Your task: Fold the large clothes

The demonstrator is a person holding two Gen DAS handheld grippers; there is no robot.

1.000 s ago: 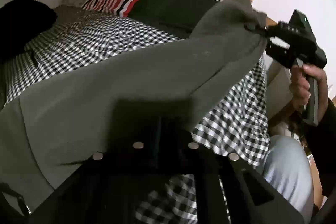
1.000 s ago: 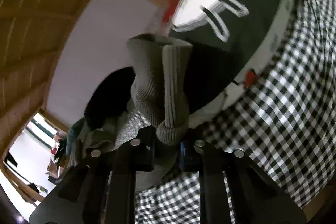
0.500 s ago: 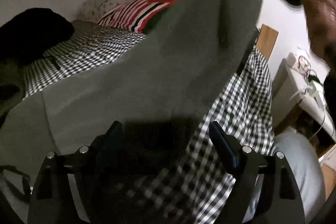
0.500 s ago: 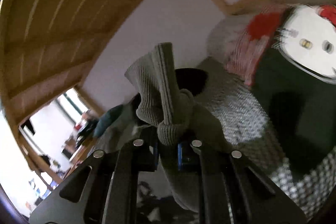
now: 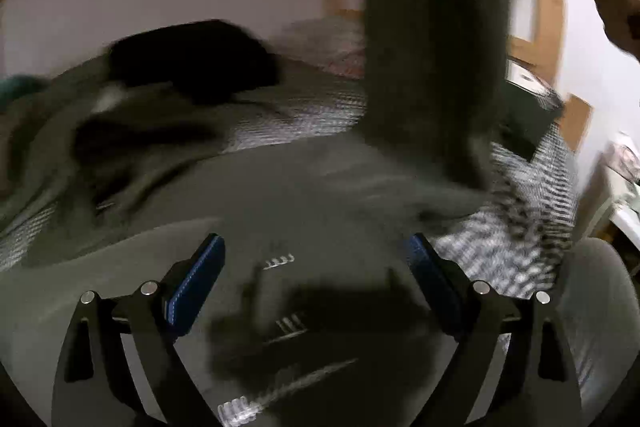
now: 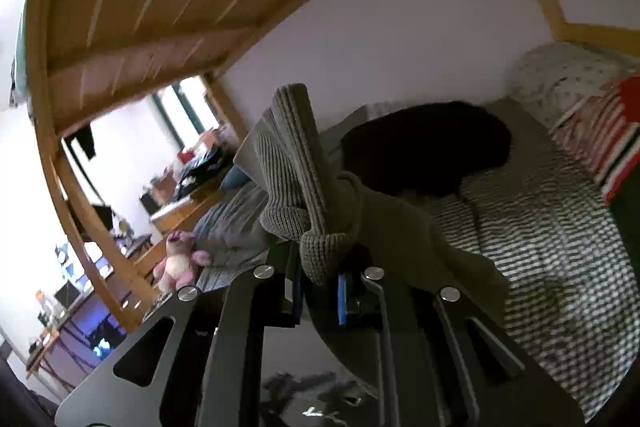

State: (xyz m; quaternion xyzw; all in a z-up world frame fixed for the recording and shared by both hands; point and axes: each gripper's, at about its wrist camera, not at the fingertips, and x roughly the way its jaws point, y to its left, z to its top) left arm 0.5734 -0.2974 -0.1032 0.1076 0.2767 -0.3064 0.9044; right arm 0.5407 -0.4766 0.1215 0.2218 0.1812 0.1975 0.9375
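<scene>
A large grey-green sweatshirt (image 5: pixel 312 195) lies spread over the checked bed. My left gripper (image 5: pixel 316 259) hovers just above its body, jaws still opening wide, blue pads (image 5: pixel 196 279) apart and nothing pinched between them. One sleeve (image 5: pixel 432 39) rises steeply to the top of the left wrist view. My right gripper (image 6: pixel 318 291) is shut on the ribbed cuff (image 6: pixel 296 163) of that sleeve and holds it high, the fabric (image 6: pixel 404 227) trailing down toward the bed.
A black garment (image 6: pixel 428 147) lies heaped at the far side of the checked bedding (image 6: pixel 560 235). Striped and dark pillows (image 6: pixel 608 135) sit at the headboard. A wooden bunk frame (image 6: pixel 132 7) is overhead. A pink plush toy (image 6: pixel 176 259) rests by the bed's edge.
My left gripper let go of the sweatshirt and opened wide, swinging left over it. My right gripper lifted the cuff high and swung from the pillows toward the room.
</scene>
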